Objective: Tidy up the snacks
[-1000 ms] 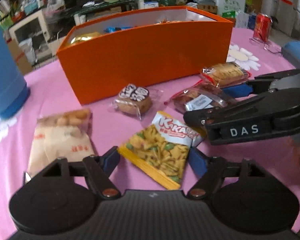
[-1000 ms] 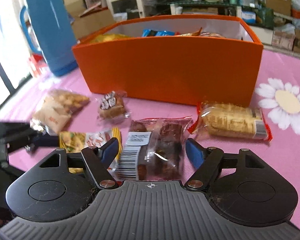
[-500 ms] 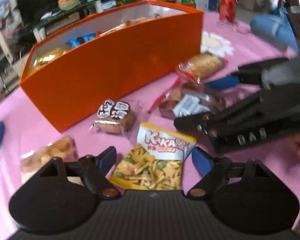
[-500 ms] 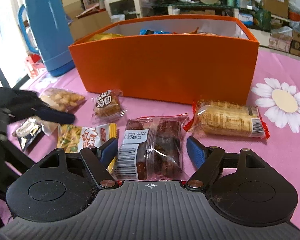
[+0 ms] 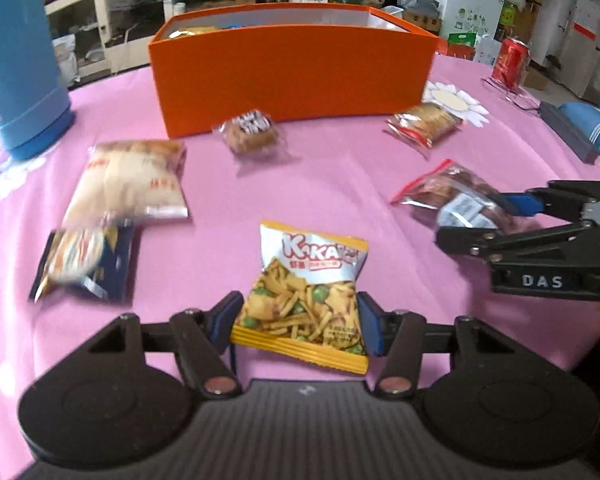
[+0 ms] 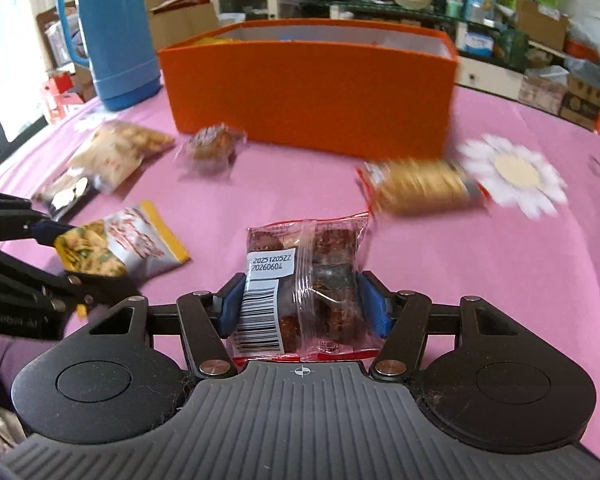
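Left hand-held gripper [image 5: 298, 322], seen from its own camera, pinches the lower end of a yellow snack bag [image 5: 306, 296] between blue pads, low over a pink-clothed desk [image 5: 340, 184]. Beyond it an orange box [image 5: 292, 76] stands at the far side, with a round cake packet [image 5: 250, 132] just in front. A beige packet [image 5: 130, 180] and a dark blue packet [image 5: 84, 264] lie to the left, a cracker pack [image 5: 422, 124] to the right. A blue flask [image 5: 18, 60] stands far left, a red can [image 5: 510, 62] far right.

Right hand-held gripper [image 6: 300, 306], in its own view, pinches a clear packet of dark sweets [image 6: 304, 288] just above the desk. The cracker pack [image 6: 418, 186] lies ahead to the right, beside a printed daisy [image 6: 514, 174].
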Demonstrator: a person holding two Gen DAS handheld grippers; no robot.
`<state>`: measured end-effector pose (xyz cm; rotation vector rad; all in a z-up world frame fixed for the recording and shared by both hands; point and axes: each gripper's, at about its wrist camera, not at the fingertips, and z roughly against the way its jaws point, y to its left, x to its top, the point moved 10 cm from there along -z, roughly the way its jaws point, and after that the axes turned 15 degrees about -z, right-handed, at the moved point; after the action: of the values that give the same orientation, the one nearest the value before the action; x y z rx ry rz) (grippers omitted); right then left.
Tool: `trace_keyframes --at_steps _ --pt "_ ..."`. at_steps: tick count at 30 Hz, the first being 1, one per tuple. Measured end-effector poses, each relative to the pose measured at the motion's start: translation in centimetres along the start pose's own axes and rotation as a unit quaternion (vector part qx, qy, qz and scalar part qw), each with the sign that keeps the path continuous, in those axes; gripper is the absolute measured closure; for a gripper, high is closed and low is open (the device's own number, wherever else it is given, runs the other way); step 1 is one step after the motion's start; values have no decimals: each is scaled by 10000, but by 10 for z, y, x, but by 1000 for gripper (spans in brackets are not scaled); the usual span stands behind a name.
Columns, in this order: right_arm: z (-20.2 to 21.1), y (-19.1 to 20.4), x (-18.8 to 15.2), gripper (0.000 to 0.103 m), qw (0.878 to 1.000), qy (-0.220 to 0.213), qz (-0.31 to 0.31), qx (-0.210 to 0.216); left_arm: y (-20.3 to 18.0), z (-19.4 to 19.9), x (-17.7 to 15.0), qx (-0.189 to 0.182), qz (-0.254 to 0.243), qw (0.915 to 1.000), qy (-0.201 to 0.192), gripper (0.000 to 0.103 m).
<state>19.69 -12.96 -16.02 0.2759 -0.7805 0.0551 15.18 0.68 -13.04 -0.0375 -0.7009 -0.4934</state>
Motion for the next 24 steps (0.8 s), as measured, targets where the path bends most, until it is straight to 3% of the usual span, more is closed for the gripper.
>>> trace_keyframes --at_steps 3,7,8,10,12,13,14,15,17,19,20,21,24 --pt "19 -6 -17 51 9999 -6 -22 -112 -4 2 -4 55 128 9999 89 32" --pt "28 -13 -14 38 9993 59 -371 6 6 7 1 159 327 9993 2 30" --pt "33 -16 -11 30 9987 -9 -503 33 8 6 2 108 359 9993 -18 30" --pt "33 -17 -9 26 9986 -53 -516 -53 8 1 1 89 370 9993 44 30" --pt "24 -14 -13 34 9992 81 -384 -126 5 -3 -3 238 283 9993 33 32" --pt "21 -10 -17 36 9995 67 -246 -167 4 -1 -2 305 235 9993 -6 39" --pt "20 -6 -20 42 9997 32 -29 -243 3 1 -2 260 241 9994 -44 50" --pt "22 -2 -22 51 9997 -16 72 -240 4 4 -2 195 327 9993 -47 53" --pt "28 1 -23 56 9998 86 -116 -121 12 12 0 -34 666 9976 -169 57" --pt "36 1 -21 57 9993 135 -349 59 24 22 7 -186 958 9946 -351 62" --pt "42 1 -17 57 9986 132 -486 176 29 27 10 -208 1037 9935 -425 72" --pt "48 1 -10 57 9977 86 -607 283 35 32 16 -234 1092 9923 -529 75" --pt "61 3 15 57 9954 -118 -808 499 51 40 33 -222 1102 9909 -740 74"
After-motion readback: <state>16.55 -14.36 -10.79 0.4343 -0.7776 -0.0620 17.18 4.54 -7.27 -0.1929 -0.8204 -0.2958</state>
